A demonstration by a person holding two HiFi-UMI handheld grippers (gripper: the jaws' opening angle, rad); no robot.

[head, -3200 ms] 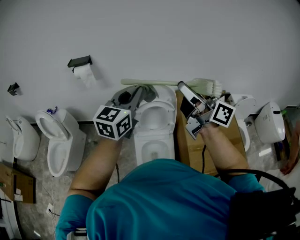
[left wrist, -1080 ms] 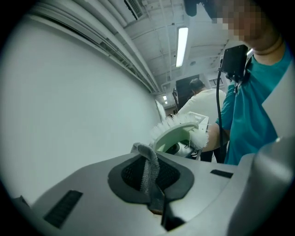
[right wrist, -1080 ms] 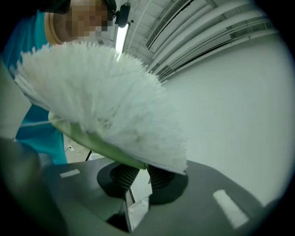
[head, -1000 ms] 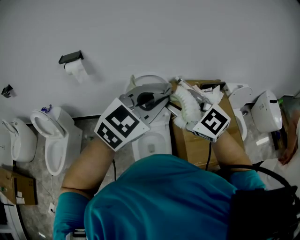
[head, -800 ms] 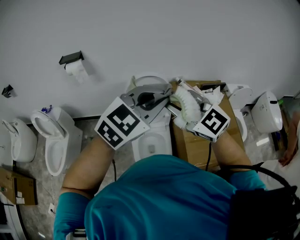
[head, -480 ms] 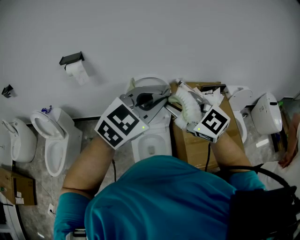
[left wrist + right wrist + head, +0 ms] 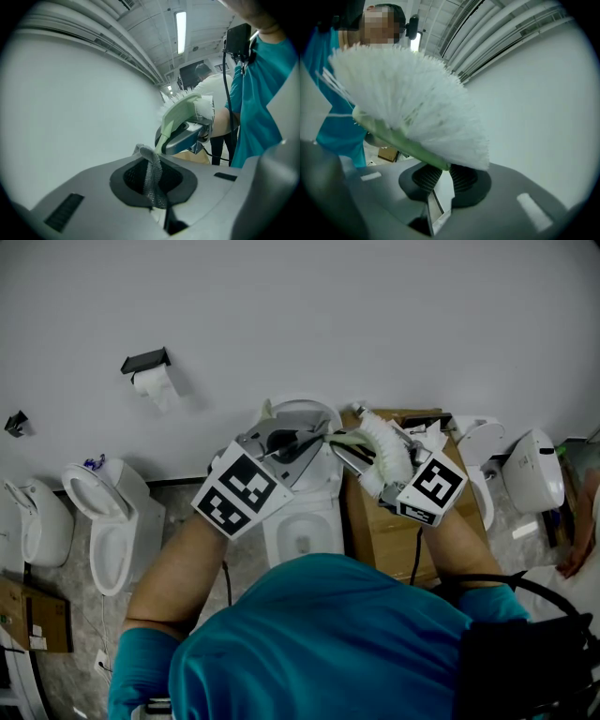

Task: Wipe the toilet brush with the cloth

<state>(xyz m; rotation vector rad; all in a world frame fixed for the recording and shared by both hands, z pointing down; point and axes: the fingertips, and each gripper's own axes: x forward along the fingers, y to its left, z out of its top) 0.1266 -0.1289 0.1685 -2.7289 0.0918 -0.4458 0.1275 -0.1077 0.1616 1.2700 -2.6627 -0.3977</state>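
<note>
— What did the head view show?
— Both forearms reached up the frame and met at its centre, over a white toilet [image 7: 302,521]. The left gripper [image 7: 305,438] came in from the lower left, tilted, with its marker cube facing the camera. The right gripper [image 7: 352,457] came from the lower right. The toilet brush [image 7: 384,448] lay along it, with its pale green end toward the left gripper's tip.
— And the left gripper view?
— Its fingers were pressed together on a strip of grey cloth [image 7: 151,174] that stood up between them. The green back of the brush hung just beyond, at the frame's centre.
— The right gripper view?
— The fingers pinched the brush's green edge at lower centre, and white bristles fanned across the upper left. I couldn't tell whether the cloth and the brush touched.
</note>
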